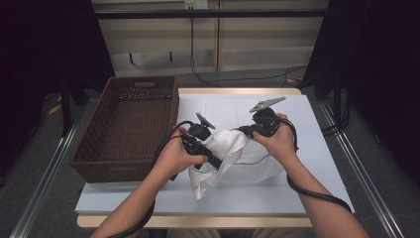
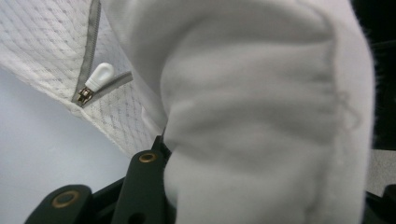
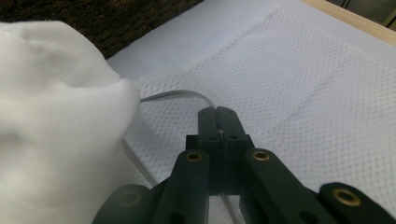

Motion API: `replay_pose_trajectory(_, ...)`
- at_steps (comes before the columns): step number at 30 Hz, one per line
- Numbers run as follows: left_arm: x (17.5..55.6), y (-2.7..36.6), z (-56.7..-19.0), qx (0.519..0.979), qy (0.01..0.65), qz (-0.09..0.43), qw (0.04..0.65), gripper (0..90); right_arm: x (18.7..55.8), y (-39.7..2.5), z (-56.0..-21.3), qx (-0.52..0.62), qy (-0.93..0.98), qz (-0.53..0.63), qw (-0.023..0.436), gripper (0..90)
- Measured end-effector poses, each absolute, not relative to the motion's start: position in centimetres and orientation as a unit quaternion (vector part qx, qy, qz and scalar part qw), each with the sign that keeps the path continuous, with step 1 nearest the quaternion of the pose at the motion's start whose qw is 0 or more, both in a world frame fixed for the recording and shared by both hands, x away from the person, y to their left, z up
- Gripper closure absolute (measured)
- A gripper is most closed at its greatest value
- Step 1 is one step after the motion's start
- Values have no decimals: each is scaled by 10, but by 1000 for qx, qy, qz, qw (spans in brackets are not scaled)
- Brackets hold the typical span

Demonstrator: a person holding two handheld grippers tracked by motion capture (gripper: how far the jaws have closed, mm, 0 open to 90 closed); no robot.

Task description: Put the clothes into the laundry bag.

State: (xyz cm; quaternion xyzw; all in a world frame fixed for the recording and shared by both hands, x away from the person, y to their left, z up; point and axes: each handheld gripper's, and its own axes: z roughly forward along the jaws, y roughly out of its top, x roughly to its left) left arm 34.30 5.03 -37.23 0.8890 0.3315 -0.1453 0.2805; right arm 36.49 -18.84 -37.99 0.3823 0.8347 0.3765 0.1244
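White garment (image 1: 225, 148) bunched in the left gripper (image 1: 198, 144) fingers hangs just left of the mesh laundry bag (image 1: 257, 158), whose edge the right gripper (image 1: 246, 130) fingers pinch.

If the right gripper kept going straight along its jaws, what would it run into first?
Probably the white garment bunched just ahead to one side of the right gripper, over the mesh laundry bag whose edge the closed jaws pinch. Depth is hard to judge; it may pass beside it.

I can read no text, label, brand, number or sign anywhere here, not on the white cloth (image 1: 223, 158) or the wicker basket (image 1: 126, 124)
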Motion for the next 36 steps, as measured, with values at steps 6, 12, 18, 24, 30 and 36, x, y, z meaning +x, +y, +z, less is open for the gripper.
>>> replay_pose_trajectory(6, 340, 45, -379, 890, 331, -145, 276, 620, 364, -189, -378, 385, 833, 376, 127, 900)
replay_pose_trajectory(12, 338, 37, -387, 892, 326, -150, 275, 621, 364, -188, -378, 384, 833, 377, 126, 900)
replay_pose_trajectory(18, 337, 35, -391, 894, 327, -151, 267, 621, 363, -188, -377, 378, 835, 379, 123, 900)
replay_pose_trajectory(24, 334, 31, -397, 891, 330, -148, 273, 620, 362, -186, -376, 378, 835, 379, 126, 900)
replay_pose_trajectory(30, 333, 30, -404, 887, 339, -152, 276, 620, 361, -184, -376, 374, 836, 381, 127, 900)
replay_pose_trajectory(36, 331, 28, -409, 886, 342, -148, 275, 619, 359, -184, -376, 376, 837, 377, 127, 900)
